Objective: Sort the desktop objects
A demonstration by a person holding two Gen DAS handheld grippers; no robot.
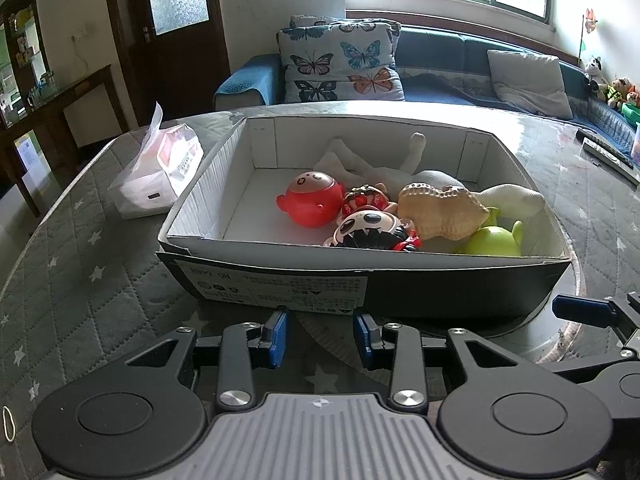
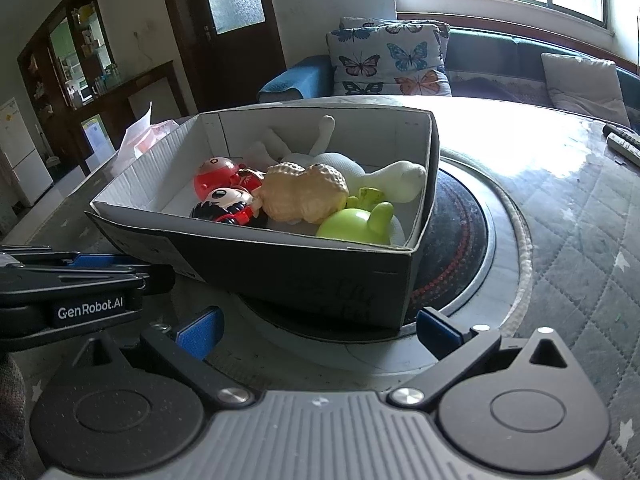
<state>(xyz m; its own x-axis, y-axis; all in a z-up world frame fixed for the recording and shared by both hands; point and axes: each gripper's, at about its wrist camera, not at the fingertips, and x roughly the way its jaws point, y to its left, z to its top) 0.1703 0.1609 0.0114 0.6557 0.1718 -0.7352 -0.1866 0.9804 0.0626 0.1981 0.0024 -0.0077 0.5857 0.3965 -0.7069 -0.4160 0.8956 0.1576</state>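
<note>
Both claws hovering empty before box's near wall: left gripper partly open, right gripper gaping wide. Toys lying inside box; quilted table lying bare leftward.

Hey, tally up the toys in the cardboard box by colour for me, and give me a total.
Red: 2, the round red toy and a small red figure behind the skull-faced one
Black, white and red: 1, the skull-faced figure
Tan: 1, the bumpy toy
Green: 1, the green toy
White: 1, the plush
Total: 6
</note>
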